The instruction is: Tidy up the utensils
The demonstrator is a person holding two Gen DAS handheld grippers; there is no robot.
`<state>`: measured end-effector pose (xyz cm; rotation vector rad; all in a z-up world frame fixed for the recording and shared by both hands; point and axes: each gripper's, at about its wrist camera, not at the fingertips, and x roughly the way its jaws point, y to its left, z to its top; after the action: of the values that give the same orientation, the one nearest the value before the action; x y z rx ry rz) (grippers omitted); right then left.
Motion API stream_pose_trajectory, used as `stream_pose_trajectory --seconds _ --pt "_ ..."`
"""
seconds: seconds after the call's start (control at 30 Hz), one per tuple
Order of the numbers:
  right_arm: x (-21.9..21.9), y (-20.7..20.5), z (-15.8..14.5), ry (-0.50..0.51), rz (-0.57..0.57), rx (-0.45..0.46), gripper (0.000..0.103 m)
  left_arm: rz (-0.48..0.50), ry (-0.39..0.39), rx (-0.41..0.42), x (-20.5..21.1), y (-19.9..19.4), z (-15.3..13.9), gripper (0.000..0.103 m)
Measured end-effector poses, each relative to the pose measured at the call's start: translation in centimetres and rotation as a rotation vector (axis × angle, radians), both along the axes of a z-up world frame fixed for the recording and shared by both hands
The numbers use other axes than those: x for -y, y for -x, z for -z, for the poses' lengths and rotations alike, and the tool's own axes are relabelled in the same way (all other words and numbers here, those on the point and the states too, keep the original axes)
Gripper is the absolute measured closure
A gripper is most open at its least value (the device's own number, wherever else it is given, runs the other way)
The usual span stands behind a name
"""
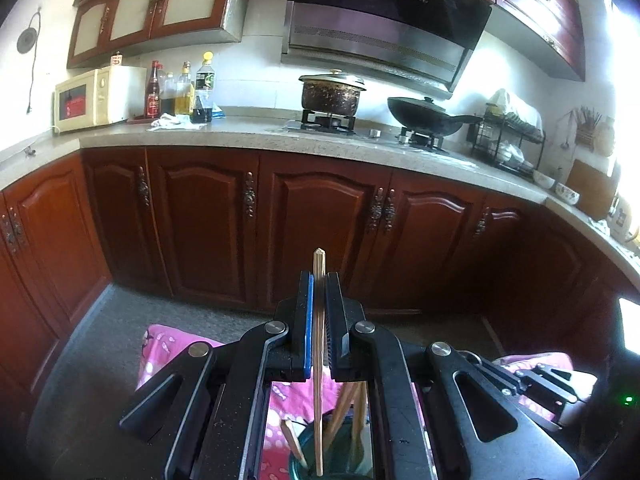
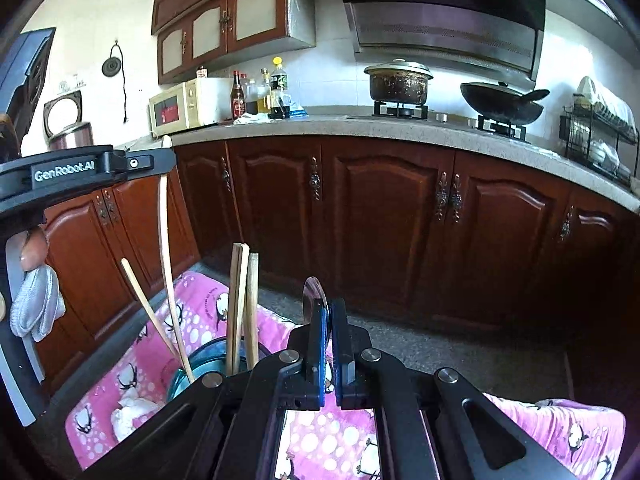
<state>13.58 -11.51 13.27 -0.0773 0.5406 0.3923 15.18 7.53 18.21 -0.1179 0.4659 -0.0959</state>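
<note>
My left gripper is shut on a wooden chopstick that stands upright, its lower end down in a teal glass cup. Several other chopsticks lean inside that cup. In the right wrist view the left gripper comes in from the left above the cup, and its chopstick slants down into it beside the other chopsticks. My right gripper is shut on a metal spoon, whose round bowl sticks up past the blue pads, just right of the cup.
The cup stands on a pink penguin-print cloth. Dark red cabinets run behind under a stone counter with a microwave, bottles, a pot, a wok and a dish rack.
</note>
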Motion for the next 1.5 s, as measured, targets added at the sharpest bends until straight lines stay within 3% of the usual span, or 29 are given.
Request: stream_pose_trajectory --seconds 0.27,0.8,1.0,1.3,1.5 --pt "-1.7 0.1 1.0 0.057 -0.014 0.033 0.101 -0.028 -0.023 0.039 0.1 -0.2 0.4 0.099" --pt "-2.4 2.1 3.3 0.097 -0.062 -0.004 0.101 0.013 -0.038 -0.078 0.8 1.1 4.1 0.099" --pt "-2.5 2.9 3.4 0.097 -0.077 -0.013 0.1 0.017 -0.056 -0.067 1.5 2.2 4.2 0.099" --pt "0.0 1.6 3.5 -0.113 -0.055 -0.144 0.097 0.02 -0.062 -0.077 1.7 2.3 3.9 0.099" --pt "-0.1 1.2 3.2 -0.132 -0.051 -0.152 0.097 0.028 -0.044 -0.092 1.4 2.1 3.8 0.099"
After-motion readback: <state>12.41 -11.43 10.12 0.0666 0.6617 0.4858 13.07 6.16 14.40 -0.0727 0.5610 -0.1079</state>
